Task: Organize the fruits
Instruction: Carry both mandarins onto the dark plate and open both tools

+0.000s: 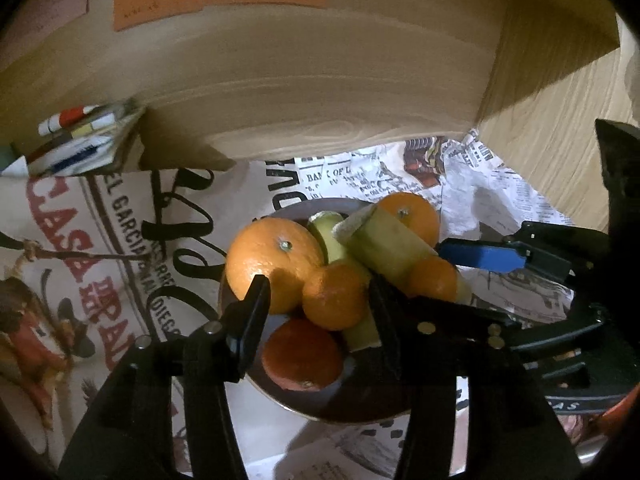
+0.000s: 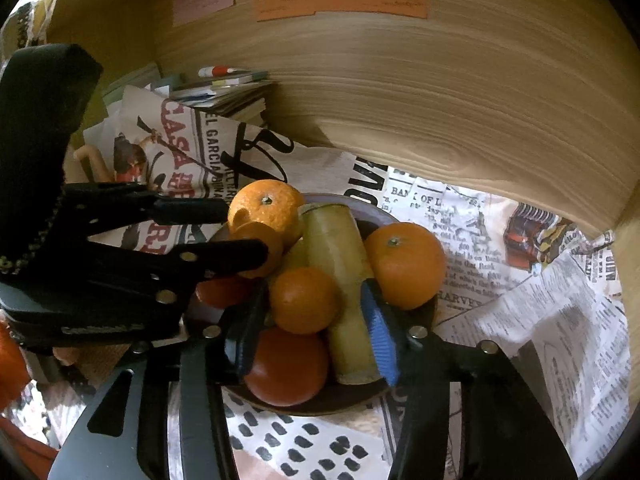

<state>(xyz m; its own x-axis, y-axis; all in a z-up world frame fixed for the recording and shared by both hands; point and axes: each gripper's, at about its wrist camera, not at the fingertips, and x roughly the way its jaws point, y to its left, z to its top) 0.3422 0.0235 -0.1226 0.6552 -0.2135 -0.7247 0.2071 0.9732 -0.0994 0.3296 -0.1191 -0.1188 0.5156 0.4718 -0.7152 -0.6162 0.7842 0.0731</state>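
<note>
two claws work over one crowded plate (image 2: 416,312) of fruit on the paper-covered surface (image 2: 560,320).

nearest, the right claw (image 2: 318,334) stands partly open, straddling a small orange (image 2: 305,300) and the pale green stalk piece (image 2: 348,280); whether its pads press on either cannot be told. the left claw (image 1: 320,300) is likewise partly open around a small orange (image 1: 334,296), with no clear pad contact.

risk: the fruit is heaped. a closing pad may nudge a round orange, so that it rolls off the plate; the two claws, close together, may also collide.

the stalk piece's long axis runs from the near rim up toward the wooden back panel (image 2: 440,100), cut end pointing away, resting tilted across the other fruit.
</note>
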